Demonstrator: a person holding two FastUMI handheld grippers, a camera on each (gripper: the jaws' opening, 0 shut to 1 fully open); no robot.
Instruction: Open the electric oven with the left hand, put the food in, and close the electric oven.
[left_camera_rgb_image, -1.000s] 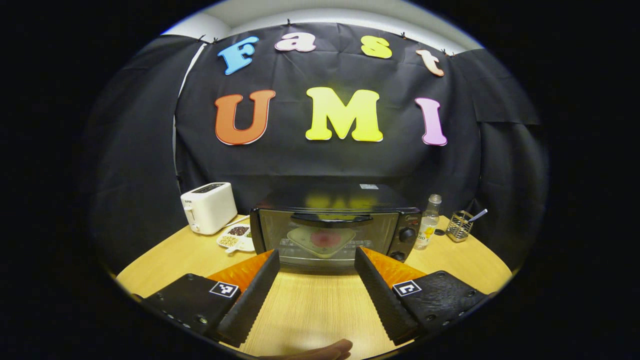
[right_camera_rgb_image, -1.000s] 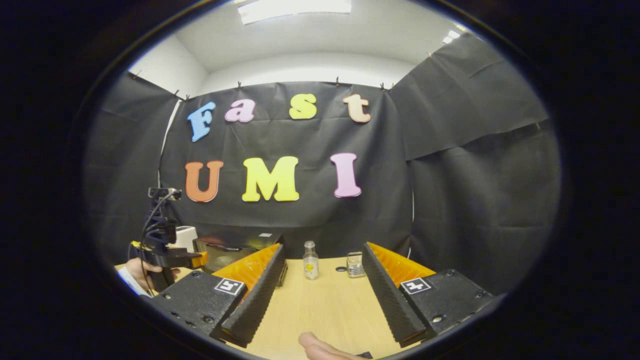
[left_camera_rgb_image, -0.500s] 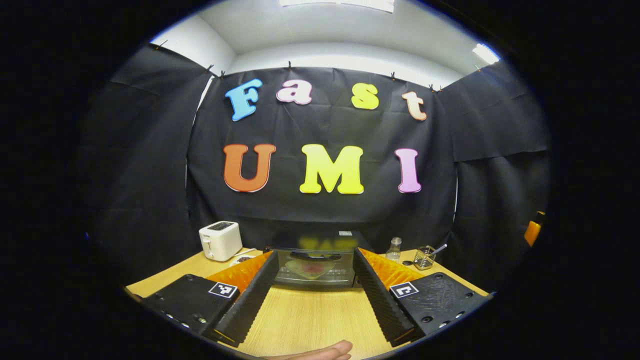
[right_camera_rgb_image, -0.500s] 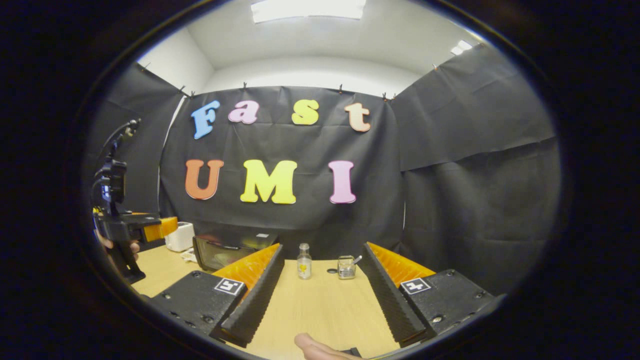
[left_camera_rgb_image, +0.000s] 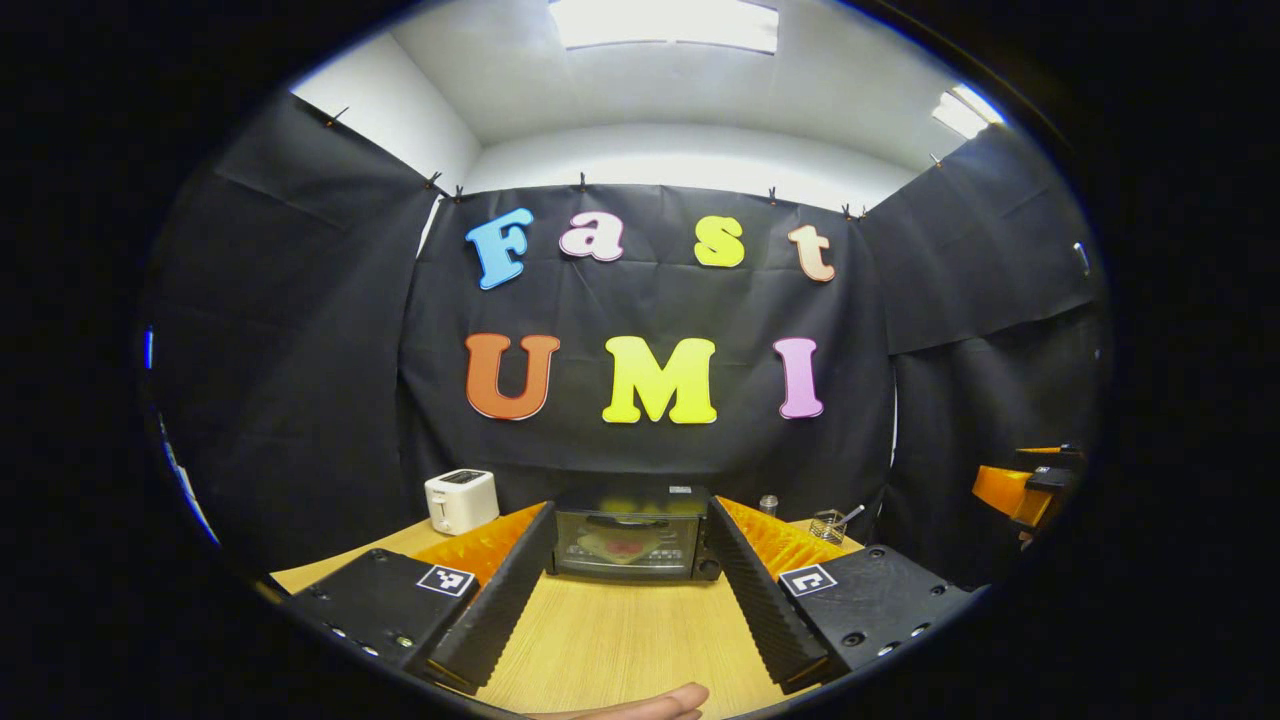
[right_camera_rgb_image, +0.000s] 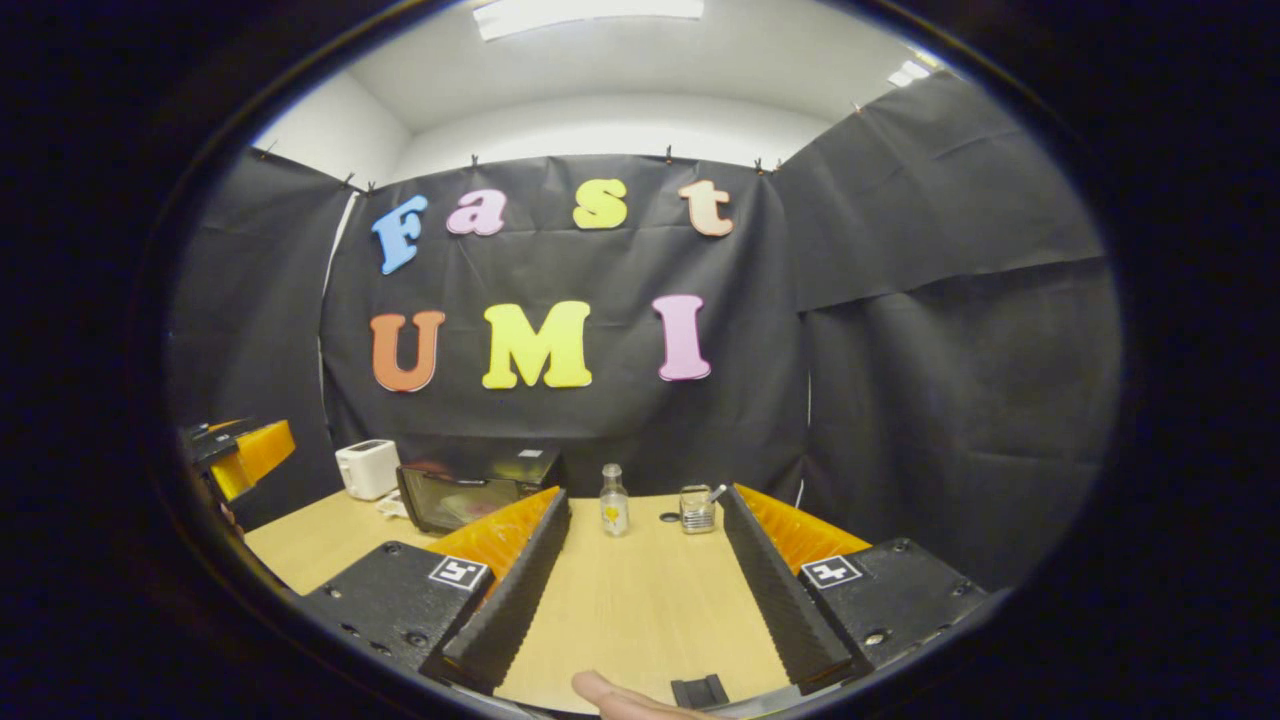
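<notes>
**Both tools open, oven closed with the food inside**

In the left gripper view the left tool (left_camera_rgb_image: 622, 590) is spread wide and holds nothing, pointing straight at the electric oven (left_camera_rgb_image: 628, 534) at the back of the tabletop (left_camera_rgb_image: 620, 640). The oven door is closed, and through its glass the food (left_camera_rgb_image: 622, 546) sits on a pale plate. A white toaster (left_camera_rgb_image: 461, 500) stands to the oven's left, a wire holder (left_camera_rgb_image: 828, 524) to its right.

The right gripper view sees the oven (right_camera_rgb_image: 478, 490) at an angle, off to the left. The right tool (right_camera_rgb_image: 645, 585) is likewise wide open and empty, with a small bottle (right_camera_rgb_image: 614, 502) standing beyond its fingers. A fingertip (right_camera_rgb_image: 600, 692) shows at the bottom edge.
</notes>
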